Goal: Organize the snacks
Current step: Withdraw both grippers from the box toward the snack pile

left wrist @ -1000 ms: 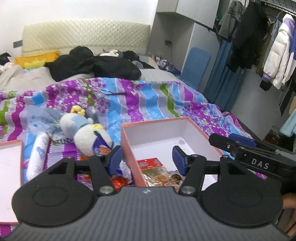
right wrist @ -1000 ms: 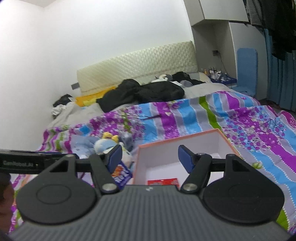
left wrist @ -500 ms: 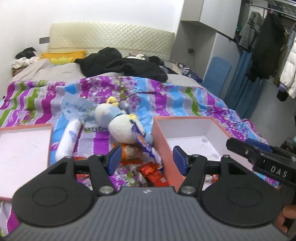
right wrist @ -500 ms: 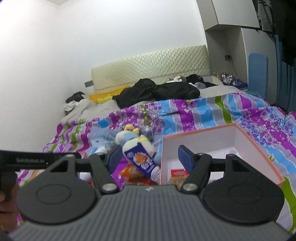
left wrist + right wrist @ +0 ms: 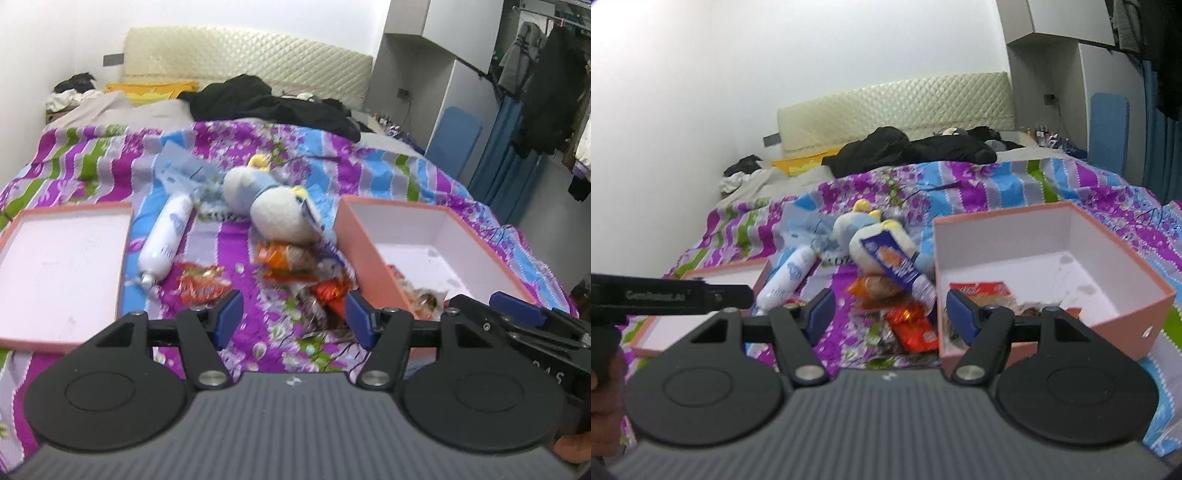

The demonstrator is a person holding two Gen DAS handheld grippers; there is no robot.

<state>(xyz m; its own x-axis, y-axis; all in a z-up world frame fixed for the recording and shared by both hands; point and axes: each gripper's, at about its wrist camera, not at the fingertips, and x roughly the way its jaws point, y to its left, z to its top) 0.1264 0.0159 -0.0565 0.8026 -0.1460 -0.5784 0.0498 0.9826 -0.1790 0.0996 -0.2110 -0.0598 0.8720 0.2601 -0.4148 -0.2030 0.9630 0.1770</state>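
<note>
Blue-padded left tool [image 5: 291,317] and right tool [image 5: 886,314] hover agape, now swung left from the pink box [image 5: 1123,288] over loose snack packets [image 5: 201,282].

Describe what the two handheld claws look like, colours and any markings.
Both are matte black. The left claw and right claw each have blue finger pads, angular black linkage arms with silver pivot screws, two round black discs and a ribbed grey body. White lettering runs along each one's side, too blurred to read for certain.

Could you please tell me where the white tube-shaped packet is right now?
In the left wrist view, the white tube-shaped packet lies on the bedspread between the shallow box lid and the plush toy.
</note>
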